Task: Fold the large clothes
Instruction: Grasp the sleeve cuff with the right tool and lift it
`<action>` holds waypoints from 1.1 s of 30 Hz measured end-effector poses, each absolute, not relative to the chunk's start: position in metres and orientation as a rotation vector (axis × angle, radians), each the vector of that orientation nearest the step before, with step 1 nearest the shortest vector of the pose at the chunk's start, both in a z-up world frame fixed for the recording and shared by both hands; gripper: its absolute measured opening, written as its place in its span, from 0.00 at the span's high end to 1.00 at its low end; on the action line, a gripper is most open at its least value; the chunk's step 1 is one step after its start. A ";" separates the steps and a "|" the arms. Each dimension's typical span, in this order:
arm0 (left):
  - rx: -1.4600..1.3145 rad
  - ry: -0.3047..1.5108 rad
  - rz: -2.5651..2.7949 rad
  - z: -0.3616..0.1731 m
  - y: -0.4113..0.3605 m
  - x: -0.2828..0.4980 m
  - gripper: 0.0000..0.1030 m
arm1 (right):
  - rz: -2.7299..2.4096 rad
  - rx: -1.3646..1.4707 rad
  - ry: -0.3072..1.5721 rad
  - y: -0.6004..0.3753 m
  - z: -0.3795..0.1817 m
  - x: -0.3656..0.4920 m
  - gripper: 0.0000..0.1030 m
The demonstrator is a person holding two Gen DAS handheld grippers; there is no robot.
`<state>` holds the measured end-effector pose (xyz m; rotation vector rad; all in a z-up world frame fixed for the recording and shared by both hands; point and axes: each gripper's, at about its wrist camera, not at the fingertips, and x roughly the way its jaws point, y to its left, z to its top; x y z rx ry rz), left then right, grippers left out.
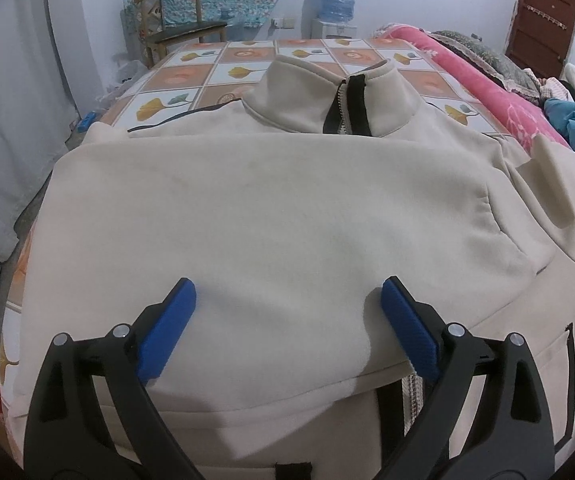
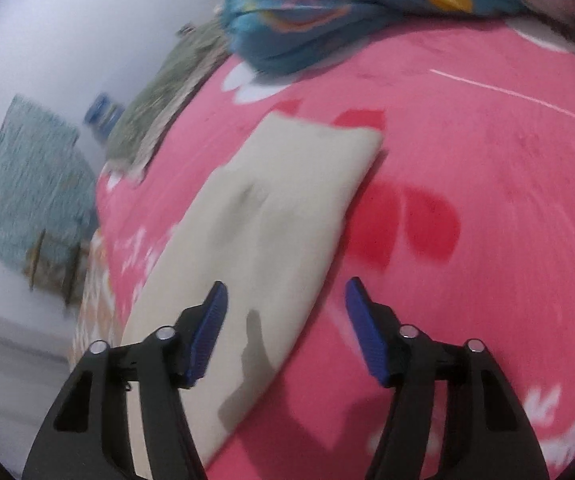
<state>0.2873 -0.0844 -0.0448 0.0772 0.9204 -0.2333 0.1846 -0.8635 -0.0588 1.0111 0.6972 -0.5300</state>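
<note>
A big cream jacket lies flat on the bed and fills the middle and bottom of the left wrist view. Its stand-up collar points to the top of the frame, so the jacket runs long from bottom to top. A zipper with black tape sits in the collar. One soft, thick sleeve is folded across the chest from left to right. The cloth looks fuzzy and smooth, like fleece. The bed cover under it has squares with leaves and flowers.

The left hand-held gripper is spread wide, with nothing between its ridged blue pads. It sits over the folded sleeve at the bottom of the frame.

In the right wrist view, which is blurry, the other sleeve lies on a fluffy pink blanket. It is long and flat and slants from lower left to upper right, with its cuff end at the upper middle. The right hand-held gripper is also spread apart and empty, above the sleeve's right edge. A blue bundle of cloth lies at the top.
</note>
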 end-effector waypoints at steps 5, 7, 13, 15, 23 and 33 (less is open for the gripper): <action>0.079 0.921 -0.234 -0.045 -0.085 0.288 0.11 | -0.549 1.092 0.634 -0.896 -0.070 0.192 0.51; 0.081 0.922 -0.236 -0.045 -0.086 0.288 0.10 | -0.565 1.090 0.624 -0.905 -0.071 0.197 0.57; 0.078 0.921 -0.237 -0.045 -0.086 0.288 0.10 | -0.581 1.156 0.589 -0.922 -0.072 0.192 0.91; 0.079 0.922 -0.237 -0.045 -0.086 0.288 0.10 | -0.576 1.109 0.577 -0.915 -0.057 0.190 0.91; -0.007 0.887 -0.231 -0.023 -0.069 0.279 0.13 | -0.479 0.806 0.500 -0.854 0.057 0.194 0.92; -0.046 0.852 -0.172 0.005 -0.010 0.255 0.59 | -0.266 0.484 0.411 -0.715 0.170 0.216 0.92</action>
